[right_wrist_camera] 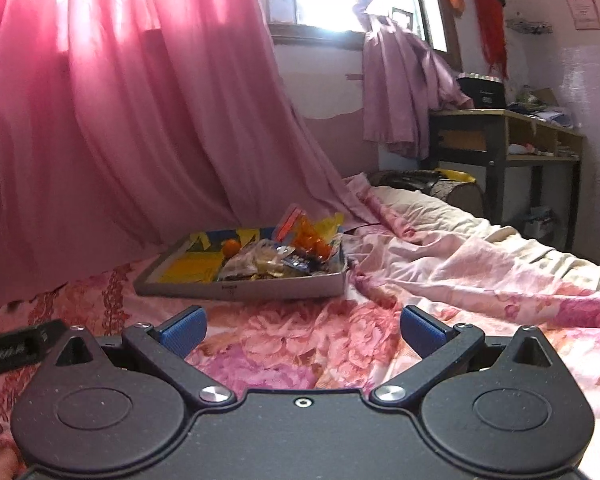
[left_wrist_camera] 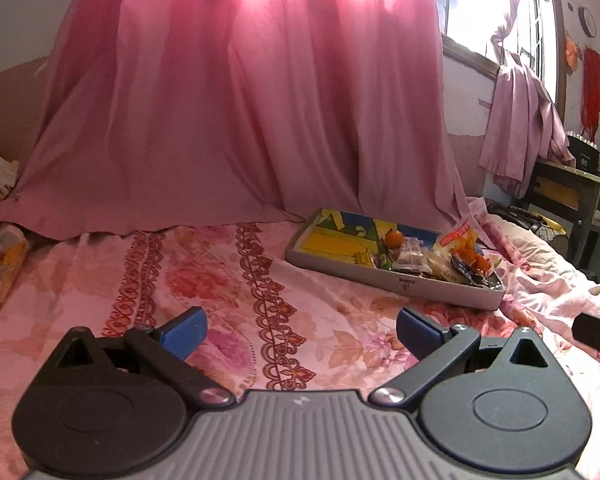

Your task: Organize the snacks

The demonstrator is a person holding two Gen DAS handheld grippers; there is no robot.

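Where it rests on the bedsheet (right_wrist_camera: 300, 336), snacks (right_wrist_camera: 276, 260) crowd the tray's (right_wrist_camera: 240, 290) right end.

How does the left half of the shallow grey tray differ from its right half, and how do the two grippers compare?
The left half of the shallow grey tray shows only its bare yellow and blue printed lining; the right half holds heaped snack packets and a small orange fruit. The left gripper has a ribbed grey body, the right gripper a smooth black one. Both are open, empty and short of the tray.
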